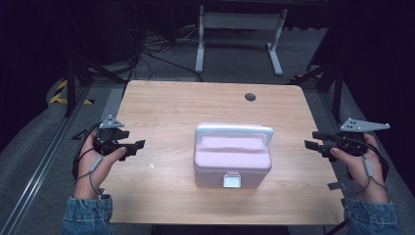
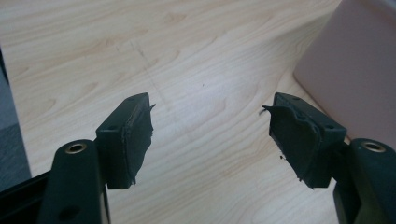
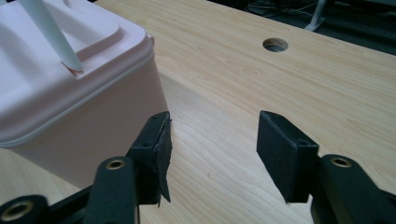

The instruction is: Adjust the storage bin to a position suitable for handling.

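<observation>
High view: pink box [image 1: 232, 156] with white handle [image 1: 234, 131] sits mid-frame on table [image 1: 171, 107]. Left gripper [image 1: 136, 147] at left edge, right gripper [image 1: 312, 142] at right edge, both jaws apart, nothing held.

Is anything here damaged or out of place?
Yes: the black pads on the left tongs are frayed and peeling at their edges. The pink box sits closed and upright on the table.

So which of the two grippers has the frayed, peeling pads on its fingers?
The left gripper: the pad edges on both its fingers look ragged and torn. On the right gripper, only one pad curls at its edge; the other is clean and flat.
</observation>
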`<state>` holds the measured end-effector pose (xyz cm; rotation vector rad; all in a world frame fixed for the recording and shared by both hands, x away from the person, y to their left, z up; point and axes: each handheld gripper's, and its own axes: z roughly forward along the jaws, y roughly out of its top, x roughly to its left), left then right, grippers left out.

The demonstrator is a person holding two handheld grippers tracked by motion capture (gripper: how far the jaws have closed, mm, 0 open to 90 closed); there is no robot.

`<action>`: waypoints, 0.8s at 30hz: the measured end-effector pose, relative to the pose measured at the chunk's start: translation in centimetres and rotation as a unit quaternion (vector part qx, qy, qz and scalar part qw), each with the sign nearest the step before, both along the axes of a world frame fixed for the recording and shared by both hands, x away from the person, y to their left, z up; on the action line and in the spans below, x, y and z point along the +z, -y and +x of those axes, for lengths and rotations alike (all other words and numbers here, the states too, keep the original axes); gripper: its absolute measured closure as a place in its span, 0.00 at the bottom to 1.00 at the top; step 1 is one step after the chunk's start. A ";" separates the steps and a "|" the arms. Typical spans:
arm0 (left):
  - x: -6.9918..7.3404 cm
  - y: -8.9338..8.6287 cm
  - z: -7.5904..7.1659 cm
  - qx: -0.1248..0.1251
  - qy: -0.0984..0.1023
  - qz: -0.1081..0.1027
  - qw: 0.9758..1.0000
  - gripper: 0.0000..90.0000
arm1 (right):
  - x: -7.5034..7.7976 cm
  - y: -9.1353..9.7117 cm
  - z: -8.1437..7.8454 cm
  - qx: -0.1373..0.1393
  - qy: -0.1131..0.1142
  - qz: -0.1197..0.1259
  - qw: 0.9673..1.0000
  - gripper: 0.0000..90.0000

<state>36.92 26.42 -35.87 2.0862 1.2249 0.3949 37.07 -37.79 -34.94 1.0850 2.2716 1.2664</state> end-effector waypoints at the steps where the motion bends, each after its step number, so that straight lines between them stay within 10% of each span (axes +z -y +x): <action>1: 0.0 0.0 0.0 0.000 0.000 0.000 1.000 0.36 | 0.0 0.0 0.0 0.000 0.000 0.000 1.000 0.48; 10: 0.9 0.5 -0.1 0.007 -0.025 -0.035 0.999 0.41 | 0.2 0.1 -0.2 -0.018 -0.005 -0.001 1.000 0.43; 15: 1.7 0.7 -0.3 0.012 -0.024 0.007 1.000 0.41 | -0.1 -0.2 -0.3 -0.046 0.002 -0.013 0.999 0.33; 19: 2.0 0.9 -0.5 0.033 -0.010 0.041 0.999 0.38 | -0.1 -0.5 -0.3 -0.038 0.006 -0.033 0.999 0.42; 24: 2.7 1.5 -0.8 0.004 0.009 0.013 1.000 0.40 | 0.2 -0.9 -0.4 0.006 0.007 -0.040 0.999 0.61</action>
